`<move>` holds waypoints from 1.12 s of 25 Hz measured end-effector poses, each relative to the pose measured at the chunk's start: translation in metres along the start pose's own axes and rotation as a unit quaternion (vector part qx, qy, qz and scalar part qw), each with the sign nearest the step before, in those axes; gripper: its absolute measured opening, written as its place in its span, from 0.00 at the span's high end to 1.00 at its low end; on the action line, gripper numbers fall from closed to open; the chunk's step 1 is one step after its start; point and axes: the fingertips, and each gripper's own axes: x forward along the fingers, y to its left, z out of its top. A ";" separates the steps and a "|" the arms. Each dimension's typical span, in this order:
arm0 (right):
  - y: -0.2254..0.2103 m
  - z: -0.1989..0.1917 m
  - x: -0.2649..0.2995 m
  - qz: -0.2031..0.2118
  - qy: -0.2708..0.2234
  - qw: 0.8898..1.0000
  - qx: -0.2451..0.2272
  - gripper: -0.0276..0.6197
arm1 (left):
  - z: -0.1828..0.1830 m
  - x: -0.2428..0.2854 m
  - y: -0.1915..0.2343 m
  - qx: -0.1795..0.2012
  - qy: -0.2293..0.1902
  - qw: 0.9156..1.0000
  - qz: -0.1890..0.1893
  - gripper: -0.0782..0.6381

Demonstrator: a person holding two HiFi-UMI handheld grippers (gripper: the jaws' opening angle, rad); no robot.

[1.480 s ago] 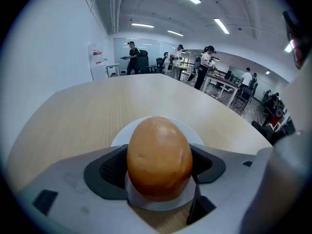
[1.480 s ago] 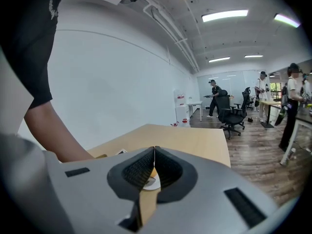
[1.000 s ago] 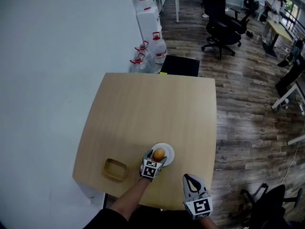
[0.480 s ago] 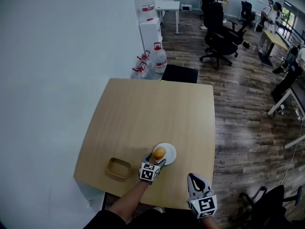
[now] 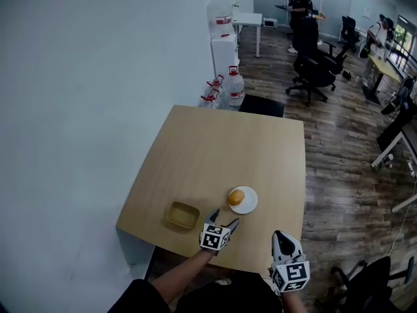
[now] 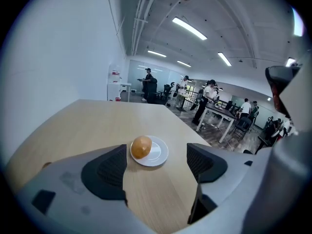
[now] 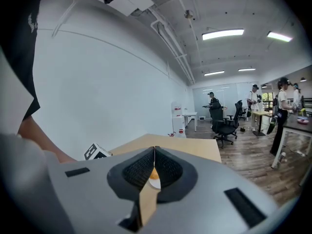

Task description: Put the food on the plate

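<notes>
Food (image 5: 236, 197): one orange-brown roundish lump, already sitting on the plate (image 5: 251, 205), on the plate's left half. It is upright and not overhanging the rim. No clear long axis that I can read, so approach angle shouldn't matter much.

The plate is on the table (image 5: 215, 142), close to the near edge and right of that edge's middle.

Key relation: the food lies straight ahead of the left gripper (image 5: 225, 217), just past its tips. In the left gripper view it sits a bit toward the left jaw, with the plate centred in the gap beyond. The jaws are spread wide with nothing between them, only bare tabletop. There is no contact with food or plate.

The left gripper is clearly the nearer one. It hovers over the near edge, just this side of the plate.

The right gripper (image 5: 281, 236) is off the table, past the near edge toward the near-right corner. Its jaws are pressed together and empty. Its view shows only a sliver of the plate and food through the seam.

My read: placement looks done. If anything is left, it's a nudge toward plate centre, which would be a short forward reach for the left gripper. The risk is pushing the plate, which sits near the edge.

Other items:
- A small wooden tray (image 5: 182, 214) sits well left of the plate, toward the near-left corner, and looks empty.
- Water jugs (image 5: 225, 90) stand on the floor beyond the far-left corner.
</notes>
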 end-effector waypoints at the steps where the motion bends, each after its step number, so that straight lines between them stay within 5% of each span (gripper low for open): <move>1: 0.007 0.001 -0.003 0.002 -0.002 1.000 0.000 0.86 | 0.003 -0.015 -0.001 -0.007 -0.008 1.000 0.005 0.40; 11: 0.054 -0.012 -0.048 -0.013 -0.004 1.000 -0.002 0.86 | 0.034 -0.160 -0.045 -0.078 -0.133 0.988 0.000 0.40; 13: 0.055 -0.013 -0.057 -0.028 -0.010 1.000 -0.006 0.86 | 0.039 -0.185 -0.053 -0.093 -0.159 0.983 -0.001 0.40; 17: 0.067 -0.008 -0.080 -0.029 -0.015 0.999 -0.011 0.86 | 0.047 -0.239 -0.068 -0.183 -0.196 0.963 -0.005 0.40; 20: 0.076 -0.006 -0.091 -0.032 -0.018 0.999 0.005 0.86 | 0.051 -0.271 -0.071 -0.192 -0.226 0.955 0.015 0.41; 23: 0.083 -0.003 -0.103 -0.037 -0.031 0.999 0.006 0.86 | 0.052 -0.300 -0.076 -0.187 -0.262 0.946 0.025 0.76; 28: 0.092 0.000 -0.115 -0.039 -0.049 0.998 0.009 0.86 | 0.046 -0.311 -0.088 -0.147 -0.266 0.953 0.011 0.85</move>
